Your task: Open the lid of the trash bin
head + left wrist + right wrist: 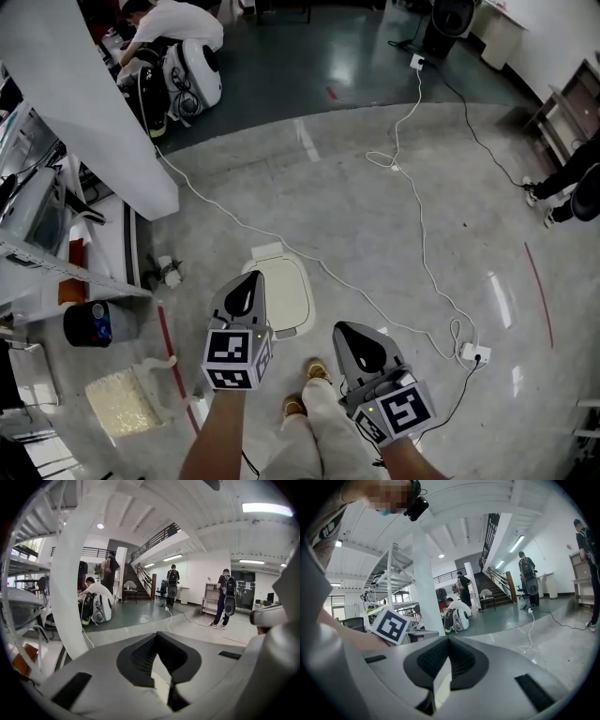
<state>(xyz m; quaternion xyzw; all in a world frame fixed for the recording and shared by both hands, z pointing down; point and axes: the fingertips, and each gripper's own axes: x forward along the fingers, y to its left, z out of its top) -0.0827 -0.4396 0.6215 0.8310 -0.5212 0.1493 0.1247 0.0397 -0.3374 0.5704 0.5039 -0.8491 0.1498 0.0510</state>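
Note:
A white trash bin [286, 292] with its lid down stands on the grey floor just ahead of the person's feet in the head view. My left gripper [246, 289] hovers above the bin's left edge, jaws shut and empty. My right gripper [352, 334] hangs to the right of the bin, apart from it, also shut with nothing in it. In the left gripper view the left gripper [157, 637] has its dark pads meeting at the tip, with something pale showing below them. The right gripper [448, 640] looks the same in its own view.
A white pillar [89, 103] rises at the left beside a metal shelf [37, 234]. A white cable [417, 216] runs across the floor to a power strip [476, 353]. A dark canister [89, 323] stands at the left. A person [173, 23] crouches far back.

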